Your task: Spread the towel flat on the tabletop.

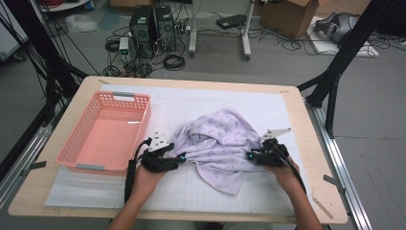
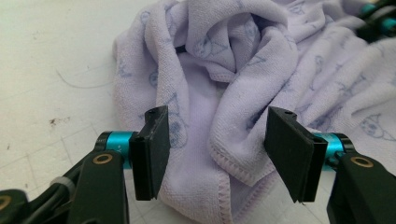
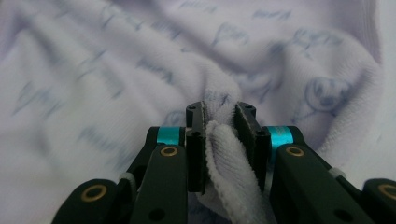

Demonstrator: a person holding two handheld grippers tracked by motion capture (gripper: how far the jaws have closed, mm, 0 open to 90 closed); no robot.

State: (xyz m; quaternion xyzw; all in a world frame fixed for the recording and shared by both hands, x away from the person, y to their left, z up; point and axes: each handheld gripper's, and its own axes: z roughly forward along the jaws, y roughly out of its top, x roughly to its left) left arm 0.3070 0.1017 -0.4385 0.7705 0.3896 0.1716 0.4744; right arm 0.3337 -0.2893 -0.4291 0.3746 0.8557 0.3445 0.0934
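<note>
A crumpled lilac towel (image 1: pixel 220 139) with a faint blue print lies on the white mat in the middle of the table. My left gripper (image 1: pixel 182 157) sits at the towel's left edge. In the left gripper view it (image 2: pixel 217 149) stands open, with a hemmed fold of the towel (image 2: pixel 233 70) lying between the pads and touching neither. My right gripper (image 1: pixel 250 155) is at the towel's right edge. In the right gripper view it (image 3: pixel 223 135) is shut on a thick fold of the towel (image 3: pixel 140 70), pinched between both pads.
A pink plastic basket (image 1: pixel 143 124) stands just left of the towel, close to my left hand. The white gridded mat (image 1: pixel 201 196) covers most of the wooden table (image 1: pixel 306 158). Black frame posts stand at both far corners.
</note>
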